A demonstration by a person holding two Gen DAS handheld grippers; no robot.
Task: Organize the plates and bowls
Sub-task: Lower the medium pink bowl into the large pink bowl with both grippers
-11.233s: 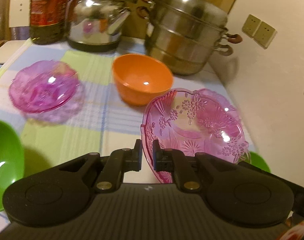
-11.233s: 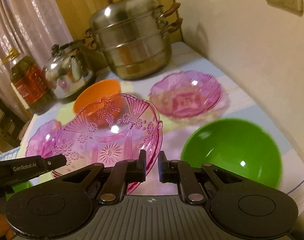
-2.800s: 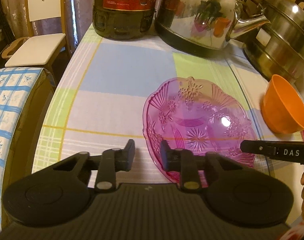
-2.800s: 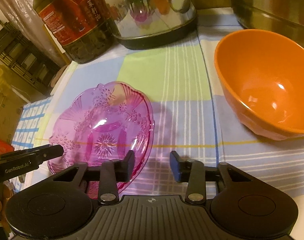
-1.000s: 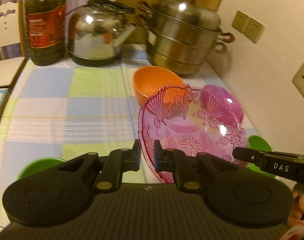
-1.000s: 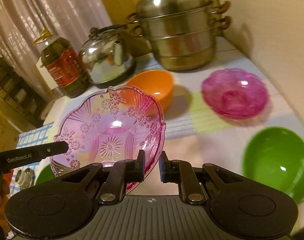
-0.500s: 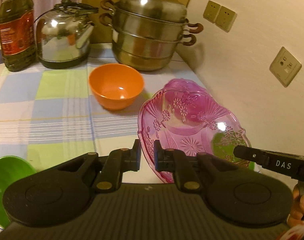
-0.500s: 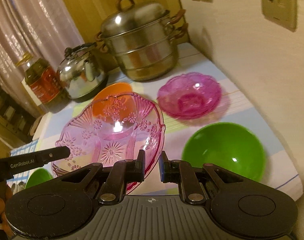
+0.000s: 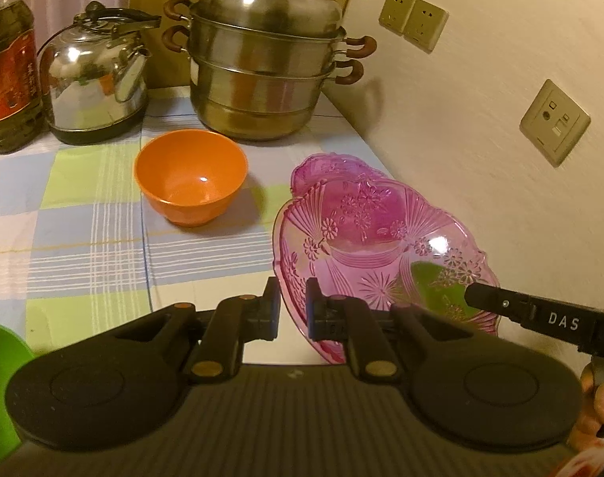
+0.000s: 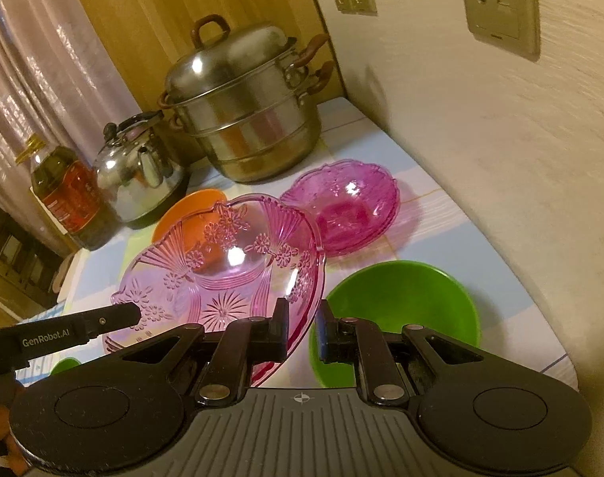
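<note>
In the left wrist view, the left gripper (image 9: 292, 310) was clamped nearly closed on the near-left rim of a pink glass plate (image 9: 381, 246) embossed with flowers and fans, held tilted above the checked tablecloth (image 9: 83, 238). Taking that plate as the landmark: a pink glass bowl (image 9: 333, 167) showed just behind its far edge, an orange bowl (image 9: 190, 175) stood beyond it to the left, and a stacked steel steamer pot (image 9: 266, 67) stood further back, with a steel kettle (image 9: 95, 79) and an oil bottle (image 9: 8, 67) left of the pot. A green patch showed through the plate's right side, and a green bowl (image 9: 0, 389) edged in at the lower left, well apart from the plate. A black finger of the right gripper (image 9: 540, 318), marked DAS, met the plate's right rim. In the right wrist view, the right gripper (image 10: 302, 330) was likewise shut almost fully, pinching the plate's (image 10: 222, 262) near-right rim. The plate hung above the cloth, partly covering the orange bowl (image 10: 182, 210) behind it; the pink bowl (image 10: 341, 206) sat just past its far-right edge, and a larger green bowl (image 10: 401, 302) lay to its right, below the gripper. The other gripper's finger (image 10: 63, 330), marked GenRobot.AI, reached the plate's left rim. The steamer (image 10: 242, 111), kettle (image 10: 139, 175) and oil bottle (image 10: 67, 194) stood beyond the plate.
</note>
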